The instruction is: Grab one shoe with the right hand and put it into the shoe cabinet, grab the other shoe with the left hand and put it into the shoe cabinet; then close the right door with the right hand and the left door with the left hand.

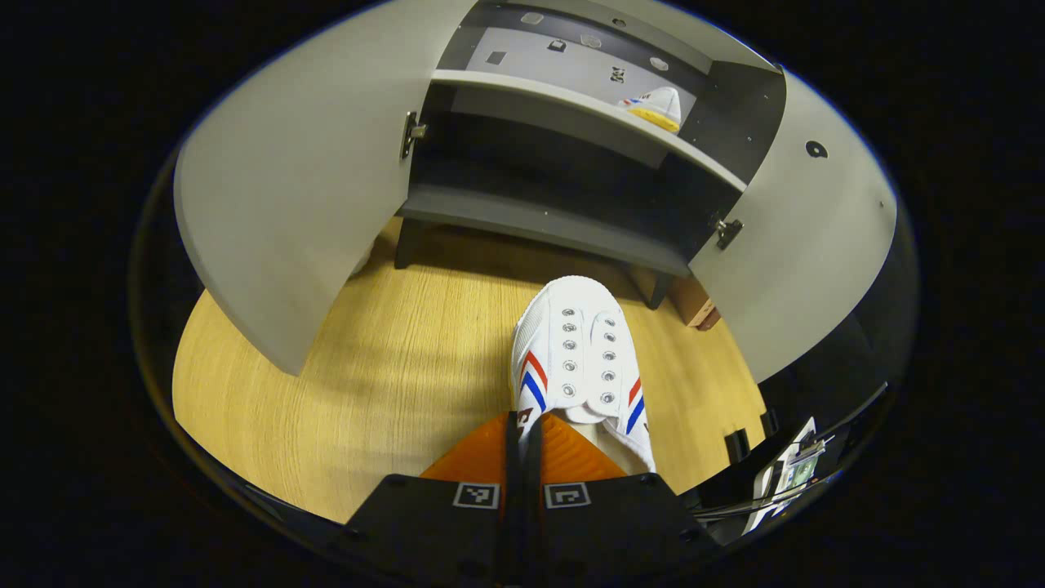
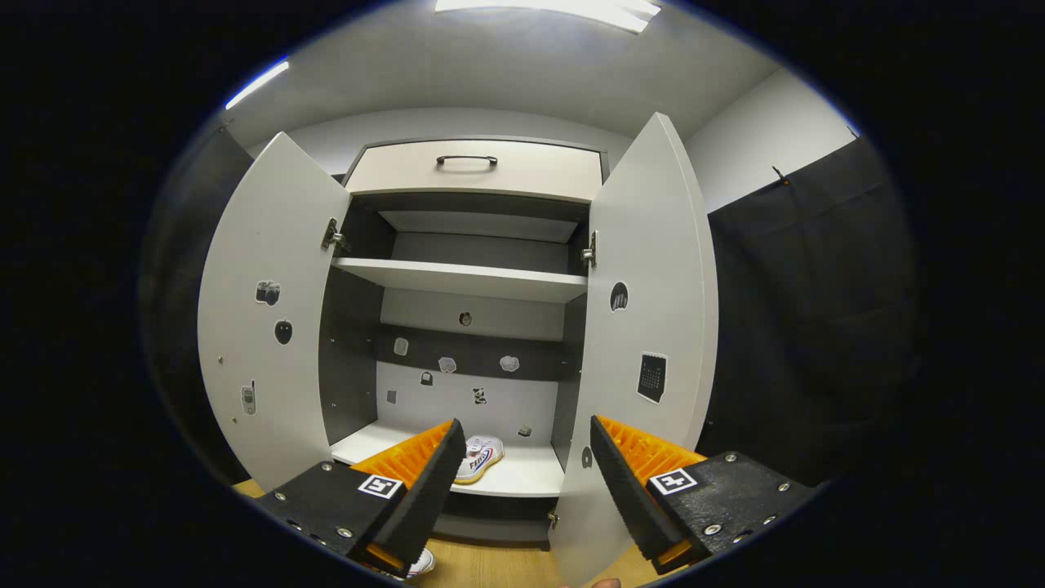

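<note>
My left hand-held gripper (image 1: 522, 429), at the bottom centre of the left gripper view, is clamped on the collar of the second shoe (image 1: 581, 355), its toe pointing at the open shoe cabinet (image 1: 563, 229) in the upper half of the frame. The first shoe (image 2: 479, 457) already rests on the lower shelf (image 2: 522, 478), low centre in the right gripper view, where my right hand-held gripper (image 2: 522, 457) hangs with fingers spread and empty. Judged from here, I should carry the shoe level between the left door (image 1: 286, 204) and right door (image 1: 804, 237), setting it beside its mate before letting go.
</note>
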